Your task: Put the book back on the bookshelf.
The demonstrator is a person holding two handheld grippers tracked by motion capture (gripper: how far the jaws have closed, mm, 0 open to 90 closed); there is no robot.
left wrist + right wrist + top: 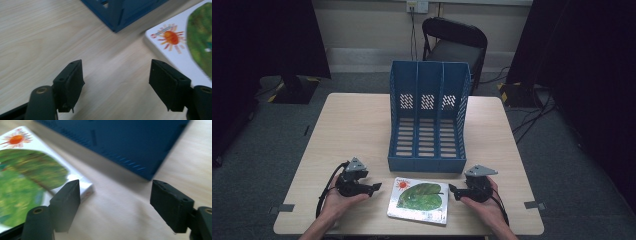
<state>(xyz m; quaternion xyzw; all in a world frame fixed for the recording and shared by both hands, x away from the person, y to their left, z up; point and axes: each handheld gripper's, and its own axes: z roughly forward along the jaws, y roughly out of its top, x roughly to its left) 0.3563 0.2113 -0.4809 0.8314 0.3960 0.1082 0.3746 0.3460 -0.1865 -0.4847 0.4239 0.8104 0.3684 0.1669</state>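
Your table (347, 125) is a pale wood top, and the biggest thing on it is the blue file rack (429, 117), a three-slot organiser standing upright at the middle with its open front facing you and its perforated back wall away from you. Just in front of the rack, on your side and close to its front lip without touching it, the picture book (419, 200) lies flat, cover up, showing a large green leaf and a small orange sun in the corner nearest the rack. You hold the two grippers low over the table on either side of the book, both pointing inward at it. Your left gripper (375, 188) sits just beside the book's left edge, near but not in contact; in the left gripper view its jaws stand wide apart with nothing but bare tabletop between them, and the book's sun corner (172, 37) lies ahead and to the right, with a corner of the rack beyond. Your right gripper (452, 190) is just off the book's right edge; in the right gripper view its jaws are likewise spread wide and empty, the book's corner sitting behind the left jaw.
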